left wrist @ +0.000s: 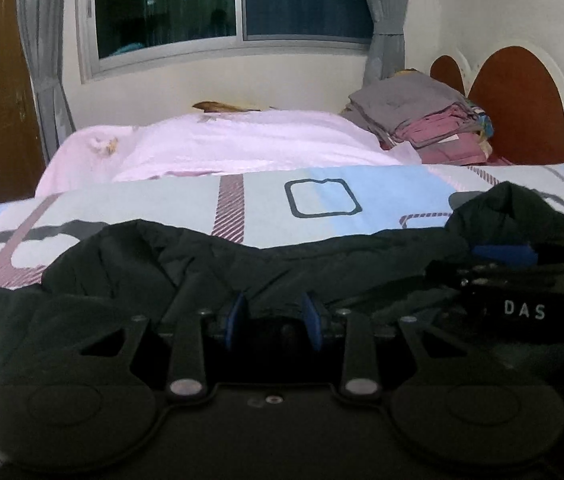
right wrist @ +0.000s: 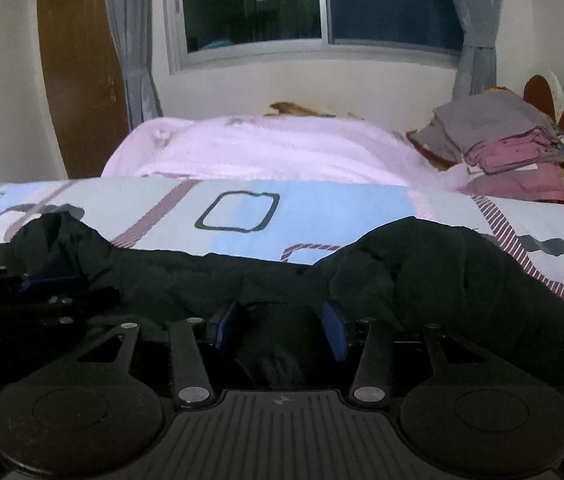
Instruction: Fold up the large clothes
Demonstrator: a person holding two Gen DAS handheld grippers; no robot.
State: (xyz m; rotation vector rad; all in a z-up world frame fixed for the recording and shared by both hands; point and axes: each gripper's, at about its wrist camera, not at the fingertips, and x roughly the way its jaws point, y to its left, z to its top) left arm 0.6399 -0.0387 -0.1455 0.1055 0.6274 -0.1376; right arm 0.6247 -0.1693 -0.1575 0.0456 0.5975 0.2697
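The black garment (left wrist: 242,264) lies across the near part of the bed, on the patterned bedsheet (left wrist: 322,200), and I have it by two bunches of one edge. My left gripper (left wrist: 273,320) has its blue pads partly closed with dark cloth gathered between them, so I read it as pinching the fabric; my right gripper (right wrist: 278,326) stands a little wider, with a thick wad of the same cloth filling the gap. In the right-wrist view the left gripper shows at the left edge, its tip buried in a raised peak of the garment. I judge the fold is under way, not finished: the cloth is rumpled and humped, with no flat, squared shape yet, though everything near me is too dark to tell sleeves from body. On the far right, by the headboard (left wrist: 518,104), sits a stack of folded clothes (left wrist: 422,124), and a pink blanket (left wrist: 222,144) covers the far half of the bed.
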